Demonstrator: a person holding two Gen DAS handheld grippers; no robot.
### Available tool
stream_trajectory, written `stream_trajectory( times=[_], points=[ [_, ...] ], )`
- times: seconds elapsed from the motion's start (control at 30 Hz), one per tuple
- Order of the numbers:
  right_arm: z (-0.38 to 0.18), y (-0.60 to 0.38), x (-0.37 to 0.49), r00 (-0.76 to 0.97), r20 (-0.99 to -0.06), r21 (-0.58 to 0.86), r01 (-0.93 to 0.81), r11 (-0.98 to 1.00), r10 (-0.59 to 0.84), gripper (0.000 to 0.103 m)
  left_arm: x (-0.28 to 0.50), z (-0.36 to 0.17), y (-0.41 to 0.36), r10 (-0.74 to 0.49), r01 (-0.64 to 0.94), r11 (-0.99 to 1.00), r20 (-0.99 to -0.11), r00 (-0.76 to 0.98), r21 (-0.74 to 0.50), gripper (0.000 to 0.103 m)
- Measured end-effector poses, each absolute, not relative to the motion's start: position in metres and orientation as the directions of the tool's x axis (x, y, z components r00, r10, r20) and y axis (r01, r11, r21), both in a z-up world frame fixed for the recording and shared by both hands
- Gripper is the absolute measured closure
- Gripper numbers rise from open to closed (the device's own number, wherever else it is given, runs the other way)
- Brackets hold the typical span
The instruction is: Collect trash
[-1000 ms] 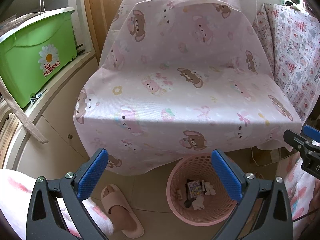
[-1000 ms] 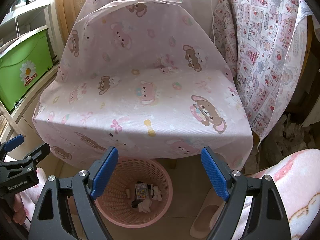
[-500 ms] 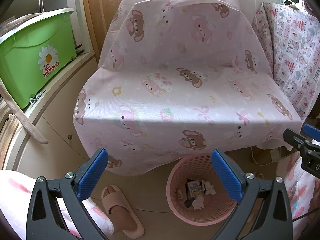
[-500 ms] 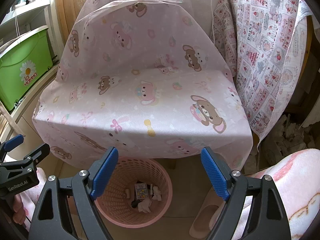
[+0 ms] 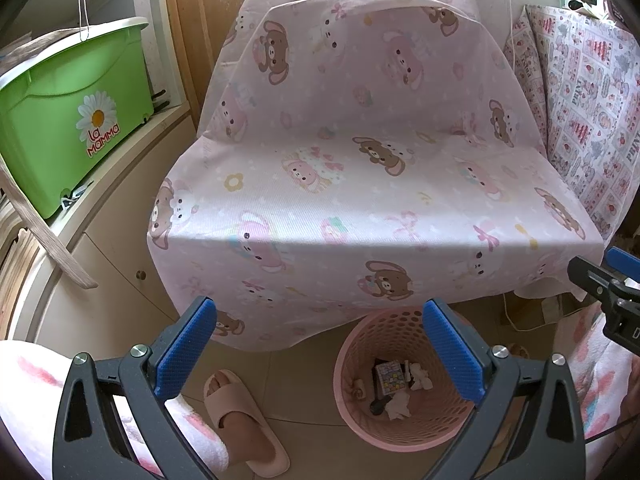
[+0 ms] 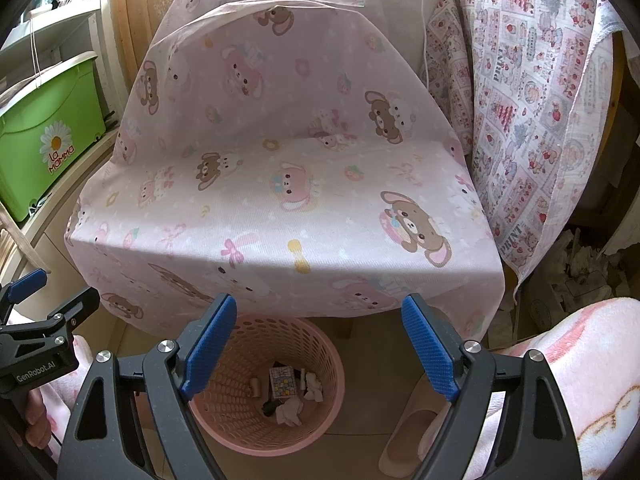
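Right wrist view: the right gripper (image 6: 316,344) is held wide open and empty. Just beyond it, toward 11 o'clock, the pink basket (image 6: 244,436) is seen on the floor with trash (image 6: 290,394) already inside. The left gripper (image 5: 320,346), likewise open and empty, has the basket at 1 o'clock. Farther off, the draped seat (image 6: 280,200) is seen bare of litter.

floor (image 5: 308,392): beige tile | armchair (image 5: 360,184): pink bear-print cover | shelf (image 5: 120,168): left

Trash (image 5: 394,386) lies in the basket (image 5: 404,432); basket before the covered chair (image 5: 360,184).
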State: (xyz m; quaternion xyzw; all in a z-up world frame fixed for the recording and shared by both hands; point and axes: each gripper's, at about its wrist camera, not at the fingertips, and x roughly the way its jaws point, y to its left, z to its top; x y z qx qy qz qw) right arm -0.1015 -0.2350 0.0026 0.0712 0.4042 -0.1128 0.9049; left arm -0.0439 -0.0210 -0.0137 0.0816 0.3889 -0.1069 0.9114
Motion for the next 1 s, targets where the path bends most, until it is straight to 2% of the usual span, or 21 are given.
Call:
stream_trajectory(
  times=[0.83, 1.0],
  points=[
    [0.005, -0.237, -0.103, 0.65, -0.746, 0.042, 0.264, 0.964, -0.145, 0.017, -0.044, -0.014, -0.022, -0.125, 0.256, 0.964, -0.726, 0.676, 0.072, 0.001],
    [0.008, -0.243, -0.087, 0.614, -0.783, 0.071, 0.247, 0.966, -0.1, 0.017, -0.039, -0.017, -0.019, -0.11, 0.252, 0.964, -0.741, 0.663, 0.082, 0.001]
  ],
)
